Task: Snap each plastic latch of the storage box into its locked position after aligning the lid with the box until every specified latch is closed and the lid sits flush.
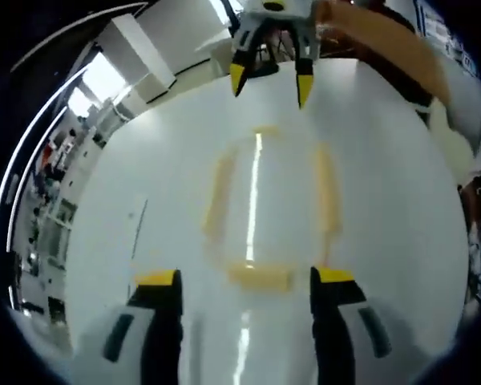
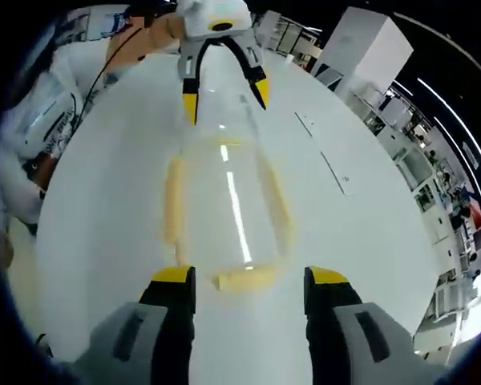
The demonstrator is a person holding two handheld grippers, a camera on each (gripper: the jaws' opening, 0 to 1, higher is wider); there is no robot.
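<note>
facing grippers [image 1: 247, 277] [image 2: 249, 277], storage box [image 1: 264, 212] between

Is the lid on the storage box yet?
On, as far as visible: the clear lid covers the storage box, yellow latches along its edges. Whether they are snapped shut, cannot tell.

From my left gripper view I look down close over the clear storage box [image 1: 268, 212] on the white table [image 1: 393, 241], facing the right gripper [image 1: 271, 76]. My right gripper view faces back from the opposite end; both share the box.
</note>
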